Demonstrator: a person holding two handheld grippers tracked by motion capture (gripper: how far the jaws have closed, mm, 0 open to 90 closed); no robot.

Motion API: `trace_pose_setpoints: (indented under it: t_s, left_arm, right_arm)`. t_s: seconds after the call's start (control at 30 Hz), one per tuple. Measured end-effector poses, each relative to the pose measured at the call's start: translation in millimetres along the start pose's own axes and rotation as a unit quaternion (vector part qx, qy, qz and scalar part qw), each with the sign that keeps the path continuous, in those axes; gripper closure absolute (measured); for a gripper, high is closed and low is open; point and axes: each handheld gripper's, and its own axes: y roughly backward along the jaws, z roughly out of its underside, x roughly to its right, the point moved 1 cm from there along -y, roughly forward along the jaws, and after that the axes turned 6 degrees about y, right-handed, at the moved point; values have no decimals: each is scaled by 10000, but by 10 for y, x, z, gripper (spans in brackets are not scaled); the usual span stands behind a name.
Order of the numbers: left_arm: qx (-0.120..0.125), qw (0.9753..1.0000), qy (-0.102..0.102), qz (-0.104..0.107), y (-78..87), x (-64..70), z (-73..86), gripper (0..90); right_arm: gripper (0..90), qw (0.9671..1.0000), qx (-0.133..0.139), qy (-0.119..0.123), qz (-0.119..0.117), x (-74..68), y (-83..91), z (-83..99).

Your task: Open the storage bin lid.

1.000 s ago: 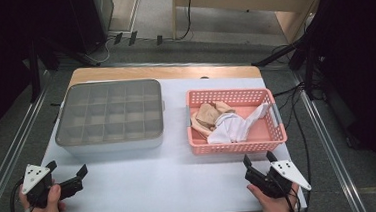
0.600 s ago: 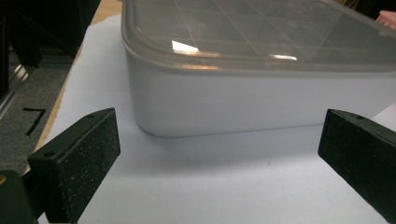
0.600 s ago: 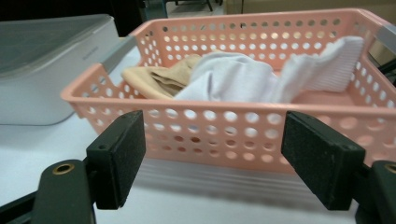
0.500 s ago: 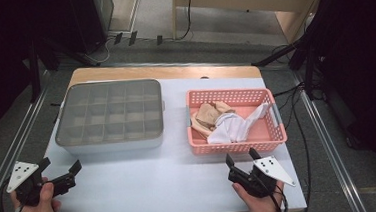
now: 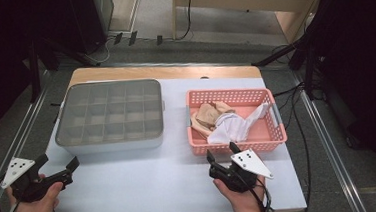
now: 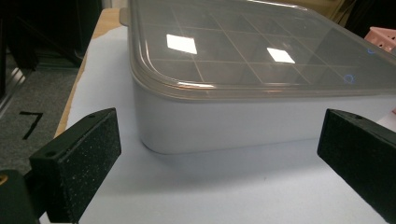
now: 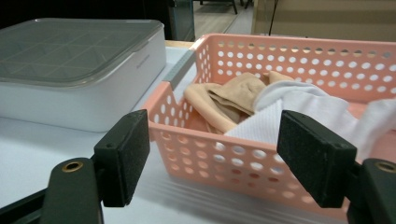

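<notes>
- The table has a pale white top with a wooden edge at its far side.
- Grey floor lies beyond the table, crossed by black cables.
- Light wooden furniture stands past the table's far right corner.
- Metal rails run along both sides of the table.

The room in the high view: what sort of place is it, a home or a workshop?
Likely a lab or test workshop, not a home: cables trail over bare floor, metal rails flank the table, and a person holds the left gripper and right gripper.
</notes>
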Motion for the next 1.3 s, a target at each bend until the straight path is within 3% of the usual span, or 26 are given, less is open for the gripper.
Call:
trace_pose_setpoints:
  t_s: [0.13, 0.47, 0.57, 1.3]
  left_arm:
    - [0, 9999, 107, 6, 10, -39, -19, 0]
    - [-26, 9999, 103, -68, 31, -73, -41, 0]
    - [-26, 9999, 111, -51, 32, -78, -51, 0]
    - [-84, 9999, 10, -141, -68, -151, -243, 29]
  right_arm:
    - [256, 10000, 28, -1, -40, -79, -60, -52]
    - [257, 9998, 57, 49, -192, -240, -211, -166]
    - [257, 9996, 42, -45, -271, -275, -255, -190]
    - [267, 9987, -36, -92, -504, -513, -572, -406]
